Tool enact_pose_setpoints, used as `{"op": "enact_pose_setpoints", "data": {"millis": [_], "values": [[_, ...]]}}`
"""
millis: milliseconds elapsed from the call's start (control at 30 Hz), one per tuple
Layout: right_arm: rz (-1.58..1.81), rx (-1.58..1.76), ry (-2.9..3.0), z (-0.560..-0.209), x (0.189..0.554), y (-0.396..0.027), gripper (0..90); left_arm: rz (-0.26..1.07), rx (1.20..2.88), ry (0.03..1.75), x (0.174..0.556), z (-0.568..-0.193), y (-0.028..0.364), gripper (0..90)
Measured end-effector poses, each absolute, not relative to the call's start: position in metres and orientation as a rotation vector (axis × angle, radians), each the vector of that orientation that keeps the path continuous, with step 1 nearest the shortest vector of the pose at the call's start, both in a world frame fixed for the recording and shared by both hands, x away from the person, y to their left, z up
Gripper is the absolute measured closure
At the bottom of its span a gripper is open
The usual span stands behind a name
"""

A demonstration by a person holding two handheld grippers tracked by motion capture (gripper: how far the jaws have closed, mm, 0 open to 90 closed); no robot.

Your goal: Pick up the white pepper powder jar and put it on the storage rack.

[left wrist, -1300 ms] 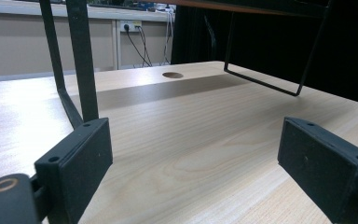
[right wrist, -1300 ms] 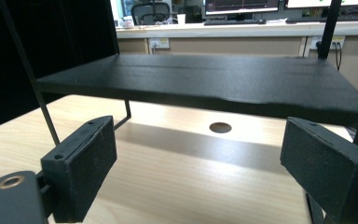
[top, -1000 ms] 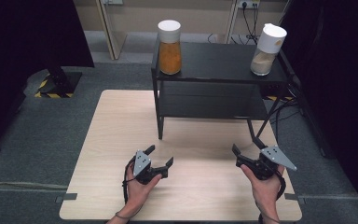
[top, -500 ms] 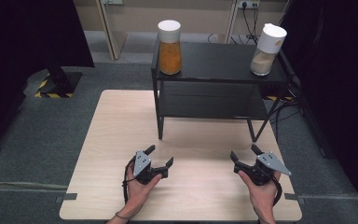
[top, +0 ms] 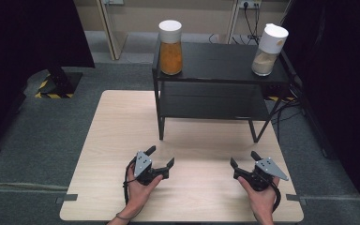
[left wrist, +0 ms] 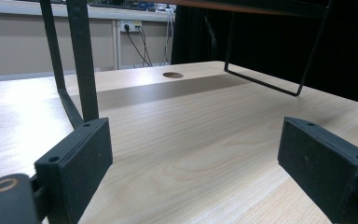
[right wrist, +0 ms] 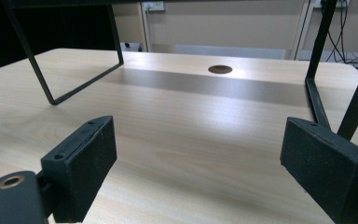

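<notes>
1. Left gripper [top: 161,157] low over the near part of the wooden table [top: 117,140], held in the person's left hand [top: 138,185]; jaws spread wide, nothing between them — bare wood in the gap in the left gripper view [left wrist: 193,154].
2. Right gripper [top: 243,159] likewise low over the near table edge, held in the right hand [top: 260,197]; jaws wide apart and empty, bare tabletop between them in the right gripper view [right wrist: 196,154].
3. Well apart from each other, one toward each side of the table, both pointing toward the black shelf [top: 215,63] at the far end.
4. On the shelf's top board, left corner: upright jar with orange contents [top: 170,49], white lid on.
5. On the right corner of the same board: second jar with pale contents [top: 268,51], white lid on, slightly tilted as seen from above.
6. Both jars well away from either gripper — untouched.
7. Lower shelf board bare; shelf legs [left wrist: 86,65] standing on the tabletop just ahead of the left gripper's jaws.
8. Round hole [right wrist: 220,69] in the tabletop beneath the shelf.
</notes>
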State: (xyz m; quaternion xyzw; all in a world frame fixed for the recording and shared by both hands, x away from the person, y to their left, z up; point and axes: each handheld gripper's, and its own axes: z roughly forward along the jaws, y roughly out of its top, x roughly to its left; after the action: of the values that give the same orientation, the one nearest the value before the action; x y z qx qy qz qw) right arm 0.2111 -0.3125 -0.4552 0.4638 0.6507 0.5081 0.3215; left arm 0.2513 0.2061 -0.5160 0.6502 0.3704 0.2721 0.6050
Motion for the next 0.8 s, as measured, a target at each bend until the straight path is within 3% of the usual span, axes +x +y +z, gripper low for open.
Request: {"op": "enact_pose_setpoints", "data": {"millis": [800], "values": [[1.316, 1.257, 1.723, -0.479, 0.202, -0.31, 10.8, 0.628, 1.504, 0.856, 0.252, -0.516, 0.207, 9.6]]}}
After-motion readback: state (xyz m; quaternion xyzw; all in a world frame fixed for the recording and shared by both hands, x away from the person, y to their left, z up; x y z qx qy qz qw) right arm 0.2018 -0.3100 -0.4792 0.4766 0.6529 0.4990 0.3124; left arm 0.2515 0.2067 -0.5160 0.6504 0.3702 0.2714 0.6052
